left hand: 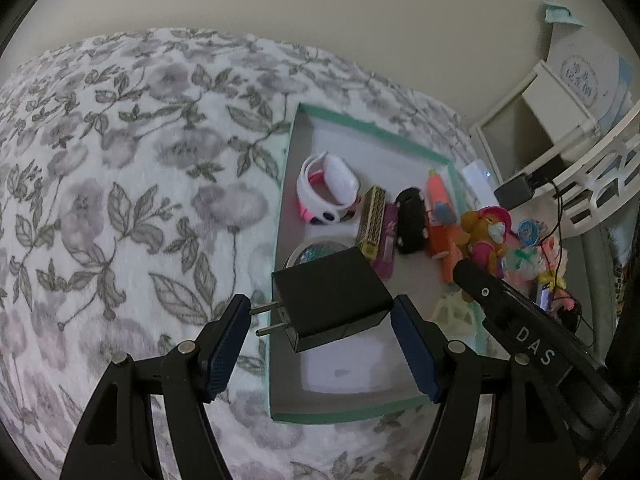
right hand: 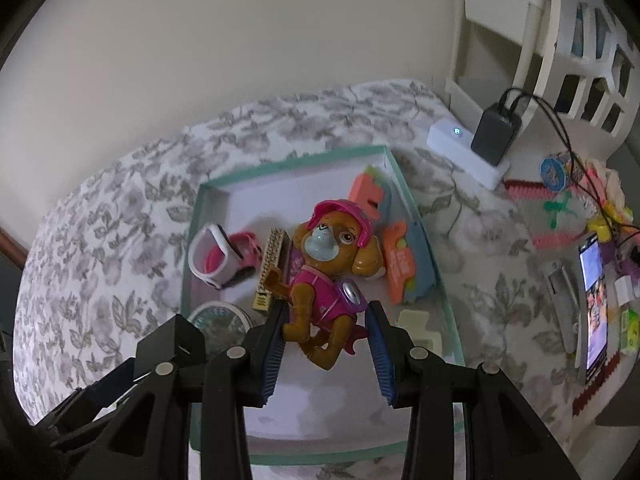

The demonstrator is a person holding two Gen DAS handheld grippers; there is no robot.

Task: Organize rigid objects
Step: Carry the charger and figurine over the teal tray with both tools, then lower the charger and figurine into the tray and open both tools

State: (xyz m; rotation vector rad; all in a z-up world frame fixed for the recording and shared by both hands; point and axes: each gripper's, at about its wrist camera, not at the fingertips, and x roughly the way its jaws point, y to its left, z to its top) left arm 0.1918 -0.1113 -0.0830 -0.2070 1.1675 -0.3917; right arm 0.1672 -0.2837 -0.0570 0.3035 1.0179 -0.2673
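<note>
While the left tool (left hand: 320,320) clamps a black charger (left hand: 332,300), the right tool (right hand: 328,336) grips a toy dog (right hand: 324,276) above the tray (right hand: 436,276).

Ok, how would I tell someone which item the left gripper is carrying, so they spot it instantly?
Find the shallow teal-edged box on the floral bedspread. Over its near left edge, the left gripper holds a black wall charger. Unlike the colourful toys in the box, it is a plain black block with two metal prongs.
</note>
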